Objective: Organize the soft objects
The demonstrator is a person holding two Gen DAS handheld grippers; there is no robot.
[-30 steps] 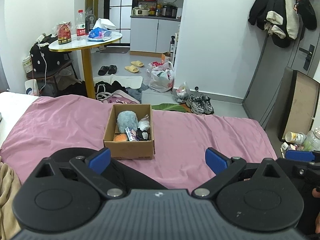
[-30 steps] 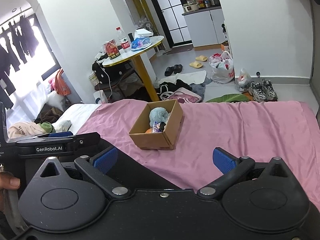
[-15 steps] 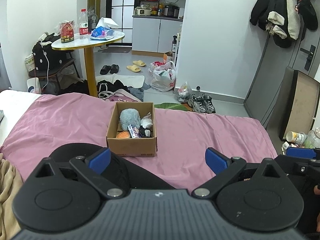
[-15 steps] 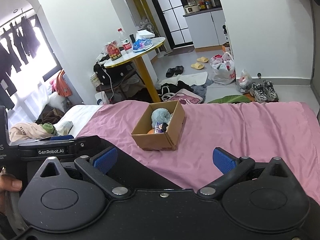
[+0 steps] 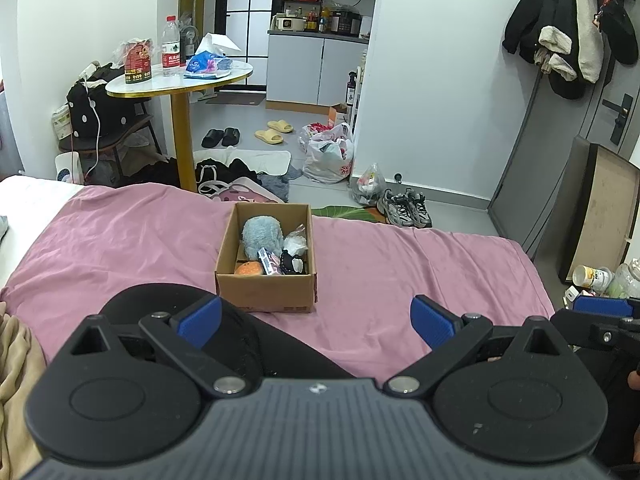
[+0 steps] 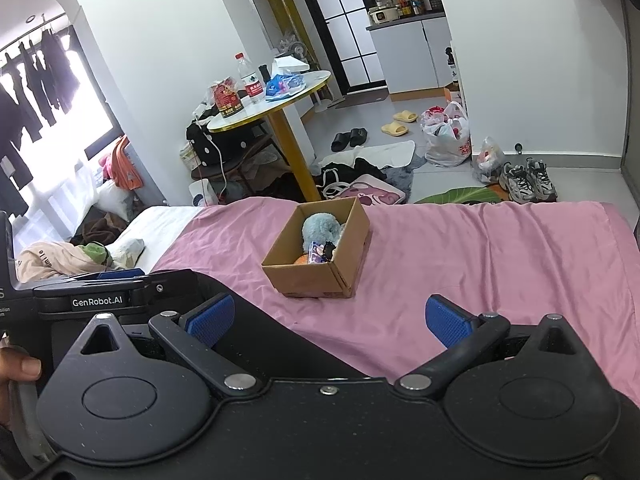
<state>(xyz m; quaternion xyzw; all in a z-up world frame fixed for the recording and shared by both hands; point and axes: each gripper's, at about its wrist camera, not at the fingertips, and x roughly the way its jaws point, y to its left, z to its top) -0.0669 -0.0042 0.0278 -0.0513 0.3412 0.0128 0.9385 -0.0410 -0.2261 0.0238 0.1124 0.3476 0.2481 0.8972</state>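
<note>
Distance to the open brown cardboard box (image 5: pixel 267 268) on the pink bedsheet (image 5: pixel 400 272) has grown since a second ago; it sits at 12 o'clock. Left gripper (image 5: pixel 316 316) and right gripper (image 6: pixel 326 318) both stay released, empty, with the grey plush toy (image 5: pixel 262 236) inside the box.

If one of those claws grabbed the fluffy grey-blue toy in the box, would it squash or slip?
The grey-blue plush toy looks furry and rounded, so it would probably squash and weigh little. Its fuzzy surface likely grips rather than slips.
</note>
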